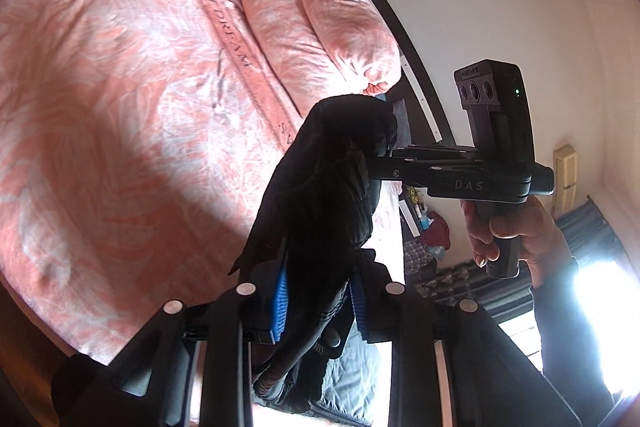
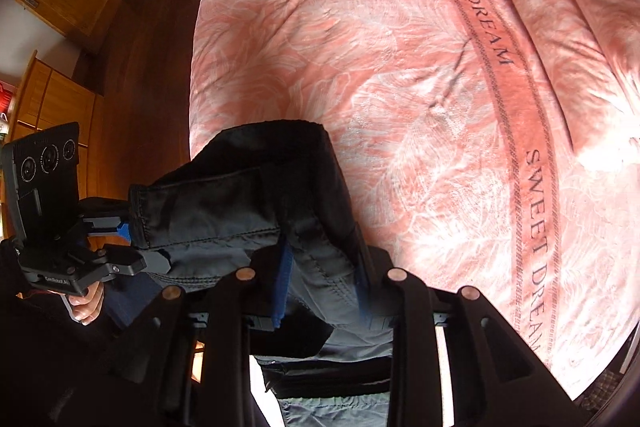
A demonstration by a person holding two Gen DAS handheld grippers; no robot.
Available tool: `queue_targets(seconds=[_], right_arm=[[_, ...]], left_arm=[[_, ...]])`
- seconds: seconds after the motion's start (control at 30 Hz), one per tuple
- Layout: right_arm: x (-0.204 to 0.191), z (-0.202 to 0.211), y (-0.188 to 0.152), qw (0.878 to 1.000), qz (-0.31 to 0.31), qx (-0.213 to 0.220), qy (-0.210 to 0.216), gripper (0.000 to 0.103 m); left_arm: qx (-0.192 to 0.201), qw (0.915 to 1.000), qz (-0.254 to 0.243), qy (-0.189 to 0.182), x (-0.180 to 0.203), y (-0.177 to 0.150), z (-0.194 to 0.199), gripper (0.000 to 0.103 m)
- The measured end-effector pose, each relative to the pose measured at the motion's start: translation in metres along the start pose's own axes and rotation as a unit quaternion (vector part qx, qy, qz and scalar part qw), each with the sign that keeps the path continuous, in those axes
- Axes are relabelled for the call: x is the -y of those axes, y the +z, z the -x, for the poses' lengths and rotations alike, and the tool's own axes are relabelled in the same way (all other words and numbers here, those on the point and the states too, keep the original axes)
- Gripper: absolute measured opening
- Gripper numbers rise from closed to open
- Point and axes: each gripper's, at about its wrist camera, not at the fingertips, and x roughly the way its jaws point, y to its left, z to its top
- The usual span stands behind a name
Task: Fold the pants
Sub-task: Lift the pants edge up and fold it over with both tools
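Black fabric pants point(image 2: 256, 187) held up in the air above the bed with pink floral bedspread point(image 2: 400, 67), stretched between both tools; left hand-held gripper point(image 1: 316, 303) pinches one edge between blue pads, right hand-held gripper point(image 2: 320, 291) pinches the other; two pink pillows point(image 1: 320, 15) at headboard

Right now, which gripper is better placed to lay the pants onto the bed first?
Probably the right gripper: its view looks straight over the bed, and its end of the pants hangs above the bed's edge. The left gripper grips its end off the side.
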Motion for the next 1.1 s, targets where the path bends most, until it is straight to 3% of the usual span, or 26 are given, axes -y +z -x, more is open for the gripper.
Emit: queue_targets(seconds=[0.5, 1.1], right_arm=[[-0.006, 0.093, -0.115, 0.995, -0.044, 0.060, -0.072, 0.027], [0.004, 0.130, -0.247, 0.983, -0.113, 0.081, -0.118, 0.026]], left_arm=[[-0.030, 0.9914, -0.125, -0.025, 0.123, -0.054, -0.003, 0.026], [-0.100, 0.9673, -0.226, -0.056, 0.210, -0.139, -0.044, 0.026]])
